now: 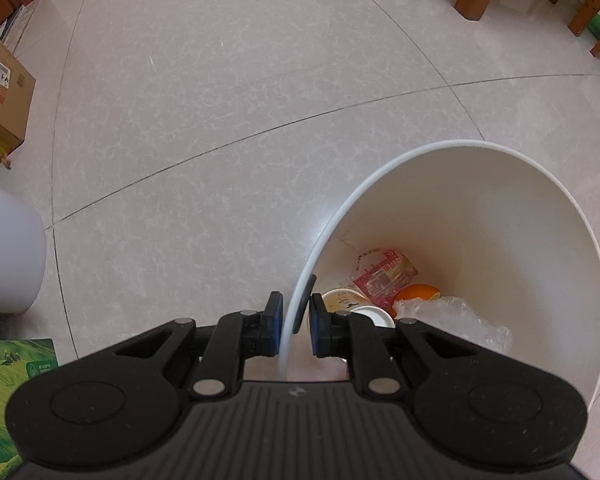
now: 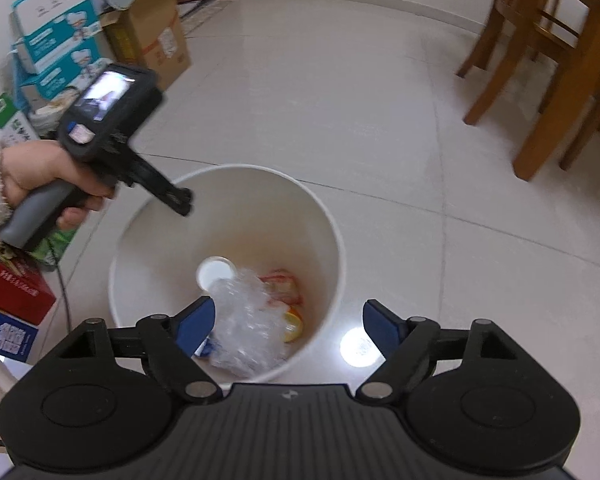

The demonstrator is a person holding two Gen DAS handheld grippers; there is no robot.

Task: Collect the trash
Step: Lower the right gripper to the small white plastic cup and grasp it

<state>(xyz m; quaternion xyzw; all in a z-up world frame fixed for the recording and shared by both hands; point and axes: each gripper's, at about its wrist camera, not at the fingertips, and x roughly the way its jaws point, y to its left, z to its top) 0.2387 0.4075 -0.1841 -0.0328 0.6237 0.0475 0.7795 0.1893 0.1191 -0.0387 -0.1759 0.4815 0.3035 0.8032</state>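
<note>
Right gripper point(image 2: 288, 326): nearest the lens in the right wrist view; jaws spread wide, nothing between the pads; it hangs over the near rim of the bin.
Left gripper point(image 1: 294, 330): nearest in the left wrist view; jaws nearly closed, pinching the bin's rim, one pad outside the wall, one inside.
Floor point(image 1: 220, 120): pale tiles, dark grout lines.
Bin point(image 2: 320, 208): white, round, upright, centre of the right wrist view; in the left wrist view it fills 4 o'clock.
Chair point(image 2: 548, 80): wooden, 2 o'clock of the bin, well apart.
Boxes point(image 2: 60, 40): stacked at 10 o'clock.
Hand point(image 2: 40, 176): at 9 o'clock, holds the left gripper's handle; fuzzy white sleeve.
Plastic wrap point(image 2: 248, 328): clear, crumpled, on the bin's bottom.
Red wrapper point(image 1: 382, 280): beside the wrap.
Cup point(image 2: 216, 272): white, beside the wrap.
Orange peel point(image 1: 420, 294): touching the wrapper.
</note>
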